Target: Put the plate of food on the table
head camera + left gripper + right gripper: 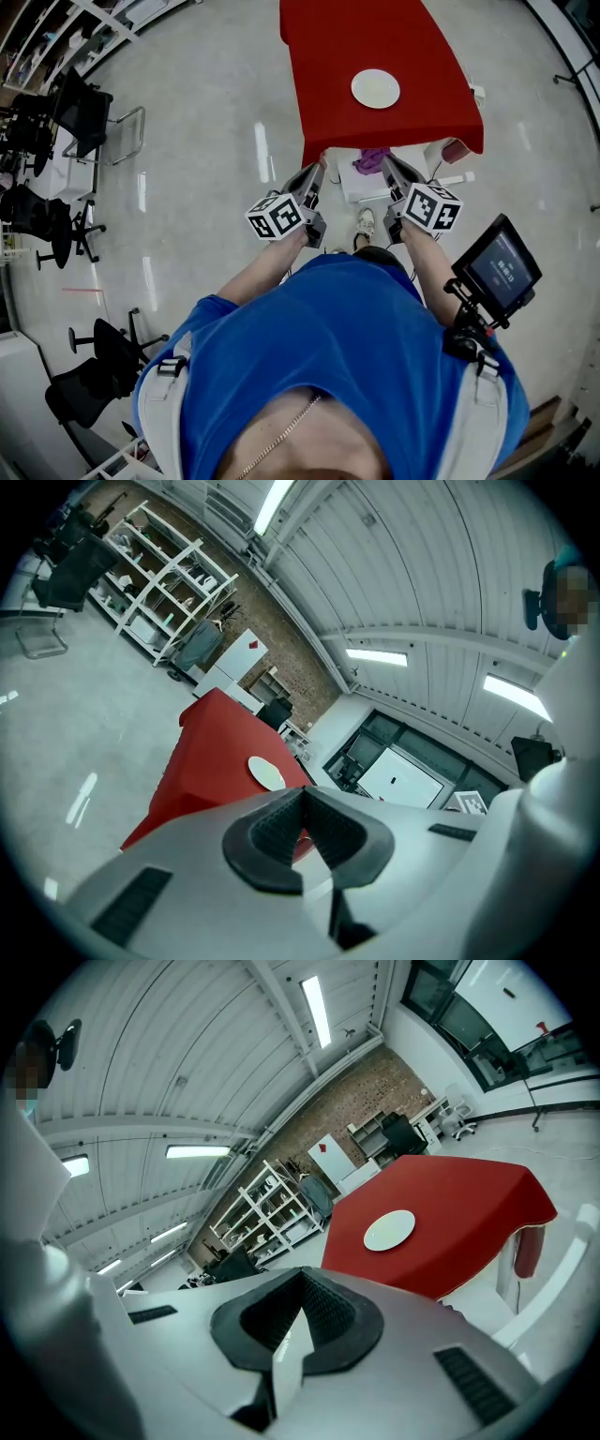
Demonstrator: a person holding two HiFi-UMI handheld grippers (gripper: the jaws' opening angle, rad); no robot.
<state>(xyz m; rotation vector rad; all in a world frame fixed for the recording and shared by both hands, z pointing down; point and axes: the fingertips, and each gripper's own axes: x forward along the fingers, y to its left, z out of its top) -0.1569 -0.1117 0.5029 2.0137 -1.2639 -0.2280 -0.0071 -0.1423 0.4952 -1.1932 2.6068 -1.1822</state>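
**A:** So where are we at with the plate (375, 89)?

**B:** It's sitting on the red table (328, 56), around the middle of it and well apart from both our grippers. We can't tell if there's food on it, tbh.

**A:** And the grippers?

**B:** We've got the left gripper (320, 167) and right gripper (385, 161) side by side near the table's near edge. Both have their jaws pressed together with nothing between them.
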